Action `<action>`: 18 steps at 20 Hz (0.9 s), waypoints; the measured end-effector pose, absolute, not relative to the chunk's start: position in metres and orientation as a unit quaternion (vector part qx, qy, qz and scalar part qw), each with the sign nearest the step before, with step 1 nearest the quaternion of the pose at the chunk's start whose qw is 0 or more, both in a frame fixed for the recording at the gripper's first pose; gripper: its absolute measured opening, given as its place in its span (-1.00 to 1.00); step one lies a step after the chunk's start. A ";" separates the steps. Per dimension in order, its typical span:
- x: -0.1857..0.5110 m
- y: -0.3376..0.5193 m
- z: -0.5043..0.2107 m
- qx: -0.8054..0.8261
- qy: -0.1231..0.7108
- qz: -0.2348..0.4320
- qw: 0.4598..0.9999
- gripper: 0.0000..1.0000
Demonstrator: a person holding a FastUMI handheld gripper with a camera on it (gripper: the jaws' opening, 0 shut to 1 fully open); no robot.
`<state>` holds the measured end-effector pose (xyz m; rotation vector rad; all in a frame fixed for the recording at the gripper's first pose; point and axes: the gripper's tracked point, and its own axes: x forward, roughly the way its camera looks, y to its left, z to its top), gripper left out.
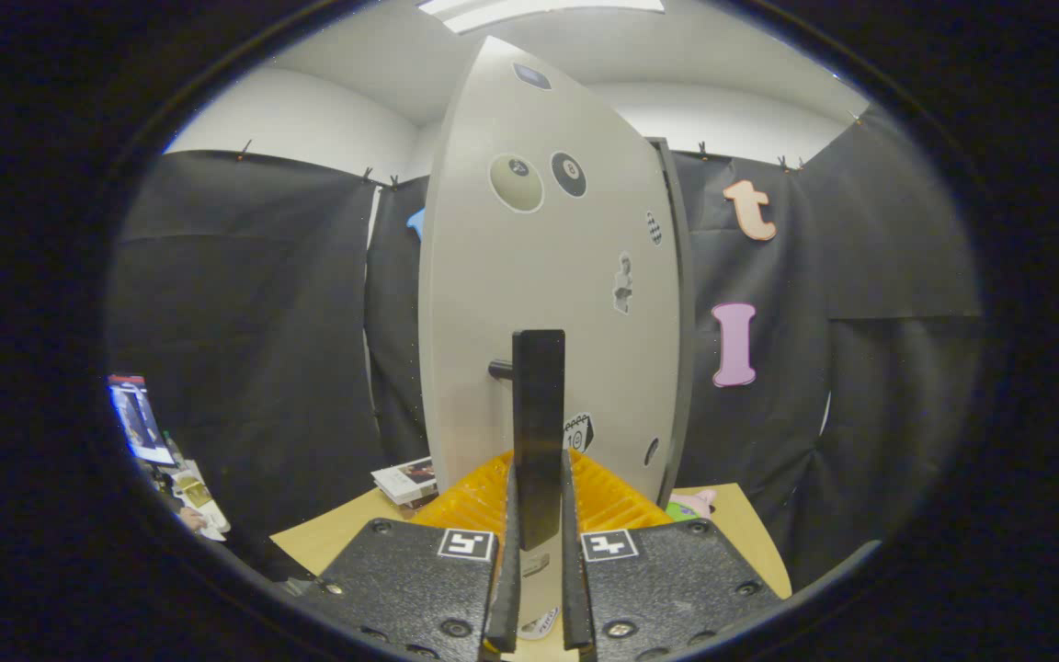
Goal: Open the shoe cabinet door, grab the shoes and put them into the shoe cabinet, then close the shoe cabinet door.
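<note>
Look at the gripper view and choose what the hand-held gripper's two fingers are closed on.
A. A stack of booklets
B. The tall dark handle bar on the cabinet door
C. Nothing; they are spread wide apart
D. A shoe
B: the hand-held gripper has one finger on each side of the upright dark handle bar, which stands out from the pale cabinet door, and both fingers press against it.

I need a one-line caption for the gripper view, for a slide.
Claw shut on the black door handle of the grey shoe cabinet door, stickers on its face.
</note>
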<state>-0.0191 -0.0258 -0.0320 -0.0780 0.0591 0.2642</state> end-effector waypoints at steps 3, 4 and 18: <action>-0.026 -0.048 -0.032 -0.041 0.025 0.106 0.993 -0.67; -0.027 -0.056 -0.030 -0.040 0.022 0.098 0.994 -0.70; -0.021 -0.188 -0.017 -0.036 -0.003 0.034 0.999 -0.93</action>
